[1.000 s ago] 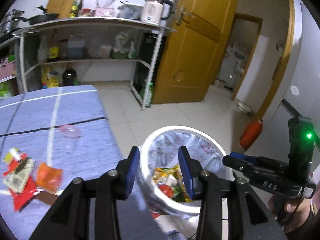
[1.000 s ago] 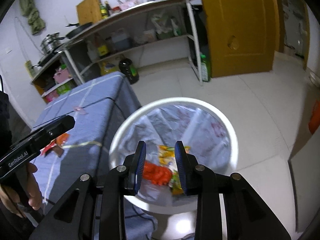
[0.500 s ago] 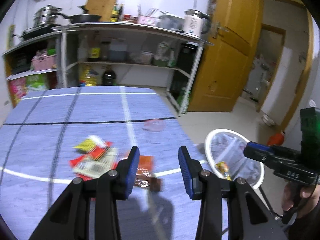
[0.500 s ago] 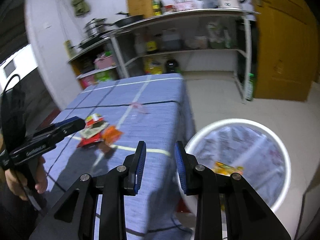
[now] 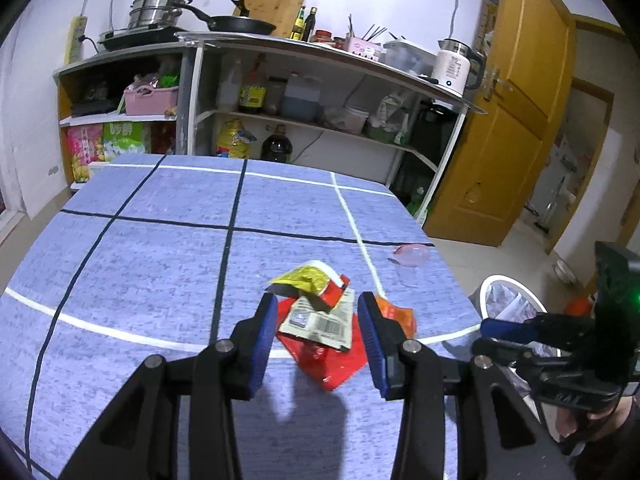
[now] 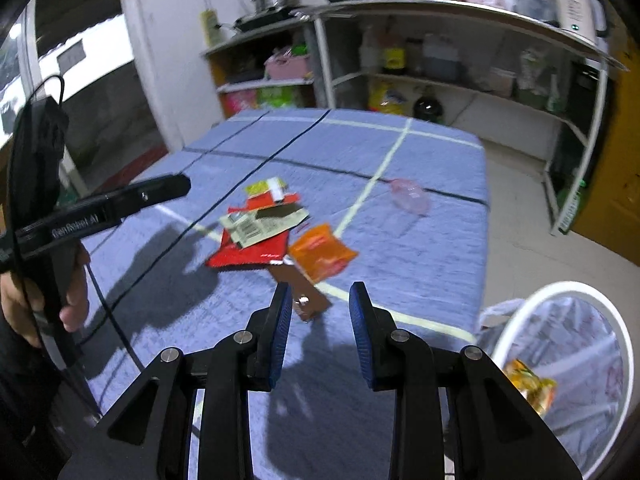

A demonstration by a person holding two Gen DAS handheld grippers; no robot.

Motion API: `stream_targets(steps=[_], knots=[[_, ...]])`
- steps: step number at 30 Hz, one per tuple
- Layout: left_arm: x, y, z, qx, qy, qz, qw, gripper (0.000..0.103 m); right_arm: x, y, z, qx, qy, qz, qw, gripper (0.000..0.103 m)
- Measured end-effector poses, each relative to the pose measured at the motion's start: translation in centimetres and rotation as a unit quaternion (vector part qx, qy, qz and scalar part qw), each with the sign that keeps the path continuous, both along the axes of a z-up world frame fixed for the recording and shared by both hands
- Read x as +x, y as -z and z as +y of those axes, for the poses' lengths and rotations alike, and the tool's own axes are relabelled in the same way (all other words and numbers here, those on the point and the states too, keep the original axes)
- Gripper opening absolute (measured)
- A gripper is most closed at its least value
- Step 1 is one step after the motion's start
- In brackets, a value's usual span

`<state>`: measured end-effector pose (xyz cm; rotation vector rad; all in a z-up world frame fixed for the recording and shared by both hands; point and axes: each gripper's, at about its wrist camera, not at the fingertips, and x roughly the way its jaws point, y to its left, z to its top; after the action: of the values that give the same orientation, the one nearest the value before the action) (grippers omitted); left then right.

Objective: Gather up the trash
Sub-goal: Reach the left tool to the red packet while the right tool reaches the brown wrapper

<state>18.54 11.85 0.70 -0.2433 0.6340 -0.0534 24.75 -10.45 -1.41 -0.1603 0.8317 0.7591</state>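
A pile of wrappers lies on the blue tablecloth (image 5: 160, 248): a red packet (image 5: 332, 364), a white barcoded packet (image 5: 324, 320), a yellow one (image 5: 306, 278) and an orange one (image 5: 394, 316). My left gripper (image 5: 318, 344) is open and empty, just above the pile. In the right wrist view the red packet (image 6: 256, 252), orange packet (image 6: 322, 256) and a brown wrapper (image 6: 302, 292) lie ahead of my right gripper (image 6: 318, 328), which is open and empty. The white bin (image 6: 560, 372) stands at the table's right, with trash inside.
A clear pinkish plastic cup (image 5: 412, 256) lies near the table's right edge (image 6: 410, 196). Metal shelves (image 5: 320, 92) with pots, bottles and a kettle stand behind. A yellow door (image 5: 516, 120) is at the right. The tiled floor (image 6: 516, 208) lies beyond the table.
Both grippers have swung from over the bin back to the table. The wrapper pile now sits right in front of each; the bin has shifted to the right edge.
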Motion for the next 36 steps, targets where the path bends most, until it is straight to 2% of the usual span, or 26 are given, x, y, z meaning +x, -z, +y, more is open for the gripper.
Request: stream_targets(steps=[4,12,18,21,26,33,36], knots=[[0.4,0.4,0.8,-0.002,0.0,0.006,1.0,0.052,0.8,1.5,2.5,-0.031,-0.029,0.002,0.999,0.031],[2.5,1.4,1.5,0.0,0.017,0.026,0.9995,0.057,1.6,3.8,5.8,-0.1,-0.071,-0.01,0.992,0.031],[5.2,1.9,1.0,0.0,0.029,0.042,0.9987,0.057,2.3,4.0,6.5,-0.097,-0.072,-0.001,0.993,0.03],[6.6,2.1,0.4,0.009,0.039,0.046,0.9981,0.058,2.1,4.0,6.3,-0.097,-0.076,0.001,0.992,0.026],[8.4,2.8,-0.3,0.025,0.059,0.053,0.9965,0.065,1.4,3.9,5.1,-0.095,-0.076,0.007,0.993,0.024],[9.7,4.8,-1.6,0.045,0.068,0.089,0.9927,0.064,0.9,3.6,3.2,-0.095,-0.06,0.013,0.994,0.022],[9.4,4.9,-1.8,0.05,0.062,0.09,0.9928,0.053,0.6,3.3,2.4,-0.094,-0.052,0.011,0.994,0.021]])
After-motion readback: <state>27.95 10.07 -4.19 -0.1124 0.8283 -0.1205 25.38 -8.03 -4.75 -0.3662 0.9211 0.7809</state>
